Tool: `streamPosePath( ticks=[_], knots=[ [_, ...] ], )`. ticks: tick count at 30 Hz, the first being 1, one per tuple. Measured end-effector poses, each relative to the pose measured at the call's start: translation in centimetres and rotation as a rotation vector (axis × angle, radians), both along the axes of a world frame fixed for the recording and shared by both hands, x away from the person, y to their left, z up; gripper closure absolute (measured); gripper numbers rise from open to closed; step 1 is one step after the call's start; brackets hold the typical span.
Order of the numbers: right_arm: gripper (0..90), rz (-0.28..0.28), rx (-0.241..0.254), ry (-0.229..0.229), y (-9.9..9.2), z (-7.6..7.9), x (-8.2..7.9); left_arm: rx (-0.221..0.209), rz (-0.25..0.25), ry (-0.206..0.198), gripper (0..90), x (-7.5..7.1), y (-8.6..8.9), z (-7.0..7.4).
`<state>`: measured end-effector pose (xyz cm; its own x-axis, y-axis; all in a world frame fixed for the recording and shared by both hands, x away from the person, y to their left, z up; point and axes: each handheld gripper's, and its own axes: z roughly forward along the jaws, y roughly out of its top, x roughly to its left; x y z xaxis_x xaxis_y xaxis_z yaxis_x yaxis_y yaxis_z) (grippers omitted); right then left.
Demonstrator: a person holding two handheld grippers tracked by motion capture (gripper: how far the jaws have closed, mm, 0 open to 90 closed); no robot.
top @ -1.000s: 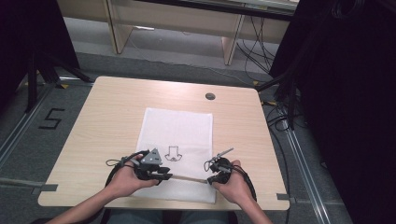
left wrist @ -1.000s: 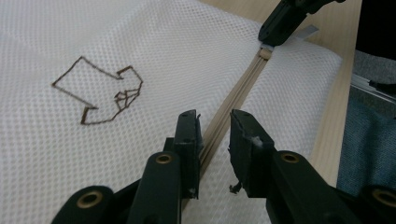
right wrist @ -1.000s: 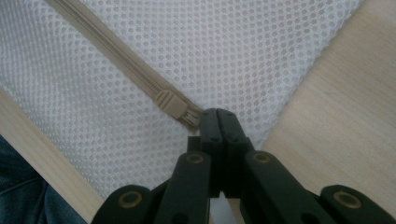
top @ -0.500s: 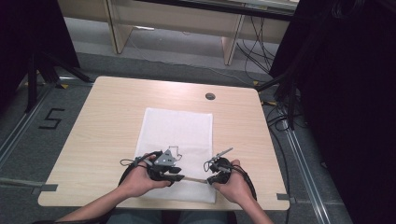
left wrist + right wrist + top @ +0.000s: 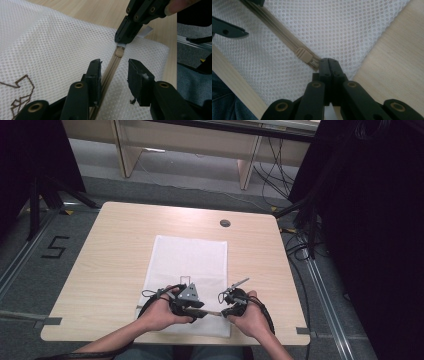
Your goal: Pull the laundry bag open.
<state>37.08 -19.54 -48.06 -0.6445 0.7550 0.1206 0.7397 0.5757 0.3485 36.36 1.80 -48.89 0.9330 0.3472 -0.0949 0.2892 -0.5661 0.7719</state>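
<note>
Right hand-held gripper, jaws clenched on the zipper's end at the near right corner of the white mesh laundry bag. Left hand-held gripper, released, jaws just opening, straddles the zipper short of the beige slider. The bag lies flat on the tabletop.
</note>
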Motion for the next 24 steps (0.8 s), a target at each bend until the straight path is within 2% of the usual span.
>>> streamPosePath(
  ticks=[2,7,10,13,14,17,18,19,20,24],
  knots=[
    [90.0,-0.001,0.002,0.002,0.0,0.0,0.0,-0.008,0.011,0.020,63.5,-0.1,-0.5,-0.2],
    [90.0,0.008,0.007,-0.007,0.0,0.0,0.0,0.005,-0.013,0.011,65.0,-0.1,-1.1,-0.4],
    [90.0,-0.017,0.010,0.012,0.0,0.1,-0.1,0.003,-0.020,-0.007,66.0,-0.2,-1.9,-0.5],
    [90.0,-0.016,0.010,0.010,0.0,0.0,0.0,0.002,-0.025,-0.008,66.8,-0.2,-2.3,-0.5],
    [90.0,-0.017,0.010,0.010,0.0,0.0,0.0,0.013,-0.036,-0.020,67.4,-0.2,-2.7,-0.6],
    [90.0,-0.031,0.008,0.017,0.0,0.0,-0.1,0.016,-0.048,-0.019,68.4,0.0,-3.1,-0.9],
    [90.0,-0.017,0.013,0.011,-0.1,0.0,0.0,0.026,-0.060,-0.029,68.7,0.1,-3.2,-0.9],
    [90.0,-0.013,0.016,0.009,-0.1,0.0,0.0,0.026,-0.060,-0.029,69.3,0.1,-3.2,-0.9],
    [90.0,-0.014,0.017,0.009,-0.2,0.0,0.0,0.018,-0.058,-0.012,69.6,0.2,-3.3,-1.2],
    [90.0,-0.013,0.014,0.009,-0.1,0.0,0.0,0.025,-0.062,-0.012,69.9,0.3,-3.4,-1.5]
  ],
)
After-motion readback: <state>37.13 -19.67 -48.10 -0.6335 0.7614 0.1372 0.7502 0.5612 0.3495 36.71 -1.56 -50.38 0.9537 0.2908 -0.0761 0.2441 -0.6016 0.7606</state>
